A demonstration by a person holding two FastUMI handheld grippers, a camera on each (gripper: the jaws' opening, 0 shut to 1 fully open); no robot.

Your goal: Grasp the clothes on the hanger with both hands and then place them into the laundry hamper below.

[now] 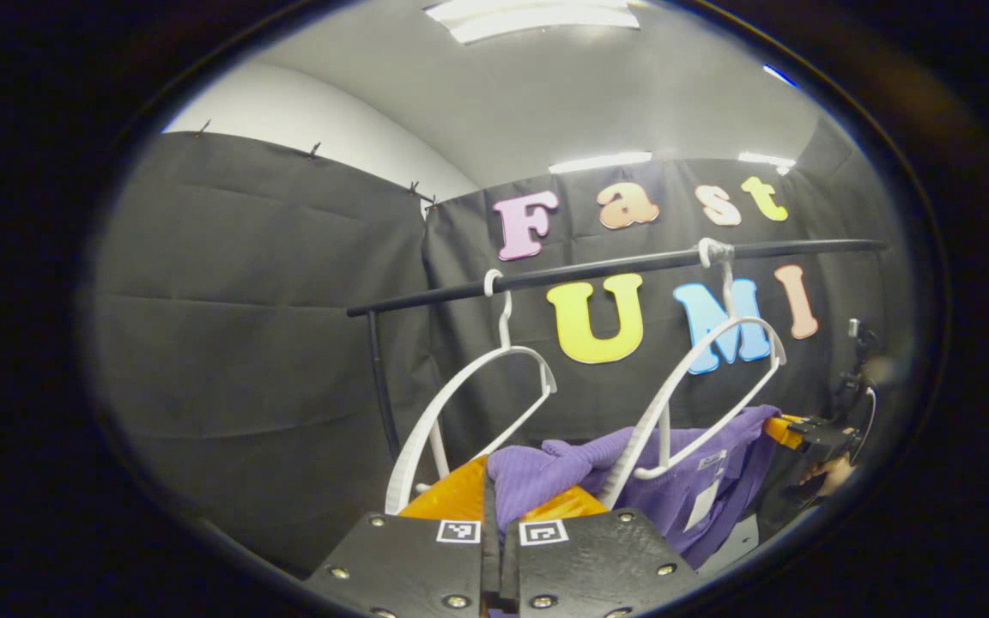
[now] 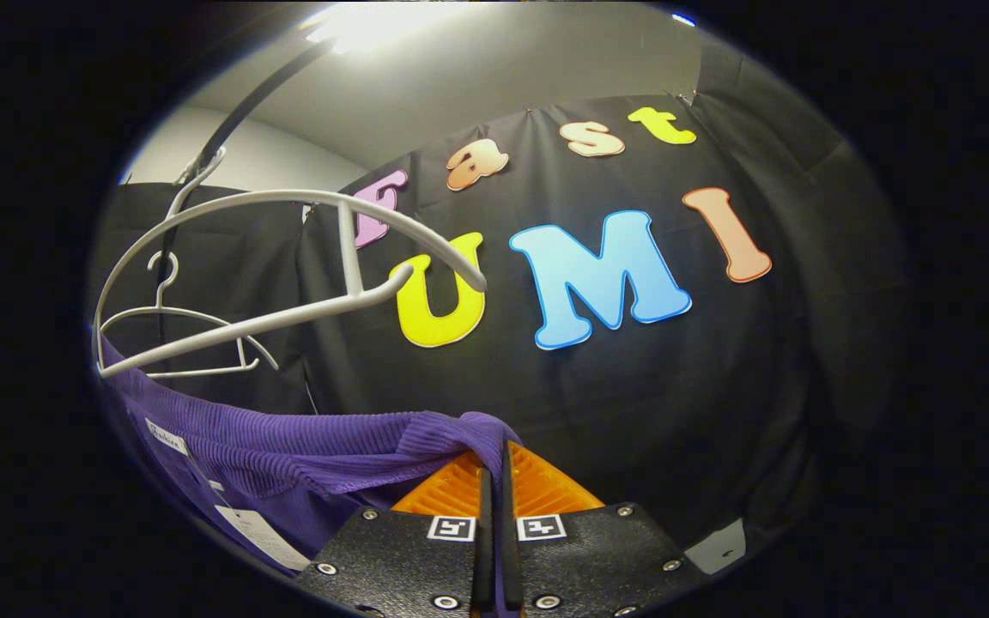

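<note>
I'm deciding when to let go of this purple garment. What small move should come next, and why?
Probably lower both claws together, keeping them shut. The left claw and right claw each pinch a bunch of the purple garment, which hangs below the white hanger, seemingly off it. The hamper isn't visible here, so releasing now seems premature.

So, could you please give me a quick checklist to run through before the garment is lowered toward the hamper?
1. Left gripper shut on the purple garment: ok.
2. Right gripper shut on the garment's other end: ok.
3. Garment off the near hanger: ok.
4. Garment free of the hanger seen from the left: cannot tell, its arm crosses the cloth.
5. Hamper position below: cannot tell.
</note>
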